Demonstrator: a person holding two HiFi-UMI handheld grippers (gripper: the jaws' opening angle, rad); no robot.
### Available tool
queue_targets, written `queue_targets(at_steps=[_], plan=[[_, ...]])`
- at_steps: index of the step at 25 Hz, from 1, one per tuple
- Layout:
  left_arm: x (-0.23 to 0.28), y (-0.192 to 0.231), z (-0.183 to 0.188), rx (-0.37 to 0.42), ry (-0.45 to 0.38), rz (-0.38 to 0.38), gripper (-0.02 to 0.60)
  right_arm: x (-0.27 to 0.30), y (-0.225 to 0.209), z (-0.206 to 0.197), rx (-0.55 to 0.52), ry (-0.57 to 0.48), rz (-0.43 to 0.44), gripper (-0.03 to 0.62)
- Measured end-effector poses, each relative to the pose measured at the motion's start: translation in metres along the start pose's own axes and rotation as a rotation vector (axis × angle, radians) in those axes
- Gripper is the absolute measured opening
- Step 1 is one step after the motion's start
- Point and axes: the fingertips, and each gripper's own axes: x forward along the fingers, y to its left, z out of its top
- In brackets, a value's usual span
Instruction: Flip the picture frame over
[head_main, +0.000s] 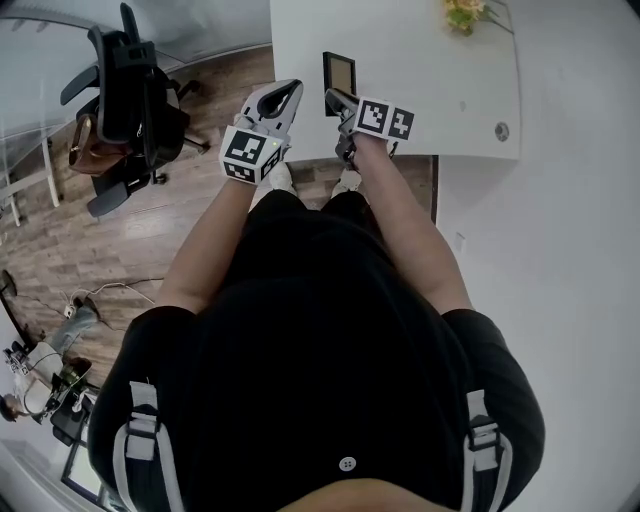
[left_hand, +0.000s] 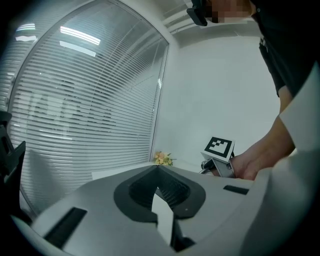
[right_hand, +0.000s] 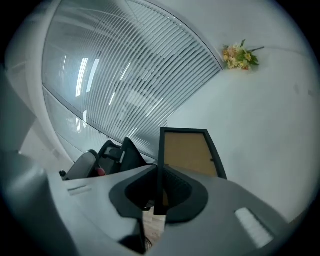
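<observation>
Picture frame (right_hand: 190, 152) — brown panel showing — stands tilted over the white desk (head_main: 430, 90), one dark edge pinched in the right tool (right_hand: 159, 175); the left tool (left_hand: 159, 169) hangs beside it — jaws together, empty.

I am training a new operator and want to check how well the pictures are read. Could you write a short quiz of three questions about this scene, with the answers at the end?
1. True or false: the right gripper is shut on one edge of the picture frame.
2. Which side of the frame faces the right gripper's camera?
A) a front with a photo
B) a plain brown side inside a dark border
C) a mirror
3. Fill in: the left gripper has its jaws together and holds ____.

Key: 1 true; 2 B; 3 nothing.
</observation>
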Motion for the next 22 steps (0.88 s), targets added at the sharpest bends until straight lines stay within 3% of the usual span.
queue_targets(at_steps=[4, 22], plan=[[0.004, -0.004, 0.001, -0.001, -0.003, 0.014, 0.006, -0.002, 0.002, 0.003, 0.069, 0.001, 0.103, 0.049], [0.031, 0.004, -0.031, -0.034, 0.009, 0.076, 0.006, 0.009, -0.019, -0.006, 0.205, 0.062, 0.36, 0.049]])
